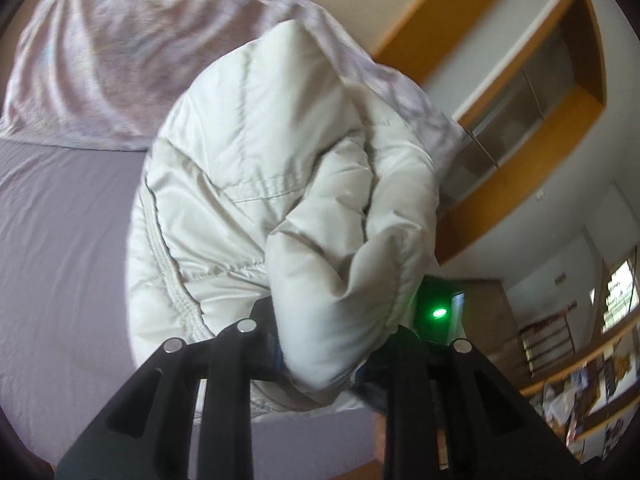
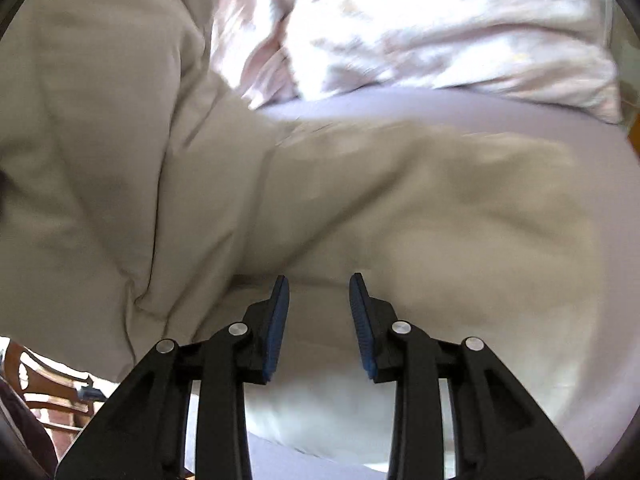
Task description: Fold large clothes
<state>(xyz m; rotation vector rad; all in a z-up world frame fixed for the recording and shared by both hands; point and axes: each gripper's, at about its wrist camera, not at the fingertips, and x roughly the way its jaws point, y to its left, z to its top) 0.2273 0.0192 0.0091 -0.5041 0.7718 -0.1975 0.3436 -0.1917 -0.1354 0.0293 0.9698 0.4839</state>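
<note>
A white quilted puffer jacket (image 1: 260, 184) lies bunched on a bed with a lilac sheet (image 1: 60, 240). My left gripper (image 1: 332, 344) is shut on a thick fold of the jacket, which bulges over and hides the fingertips. In the right wrist view the jacket (image 2: 360, 200) fills most of the frame, blurred. My right gripper (image 2: 320, 292) is open with its blue pads (image 2: 280, 320) apart, just above the jacket fabric and holding nothing.
A crumpled pale pink floral duvet (image 1: 120, 60) lies at the head of the bed, also in the right wrist view (image 2: 440, 32). A wooden-framed cabinet (image 1: 540, 100) and shelves (image 1: 580, 380) stand to the right. A wooden chair (image 2: 48, 384) shows at lower left.
</note>
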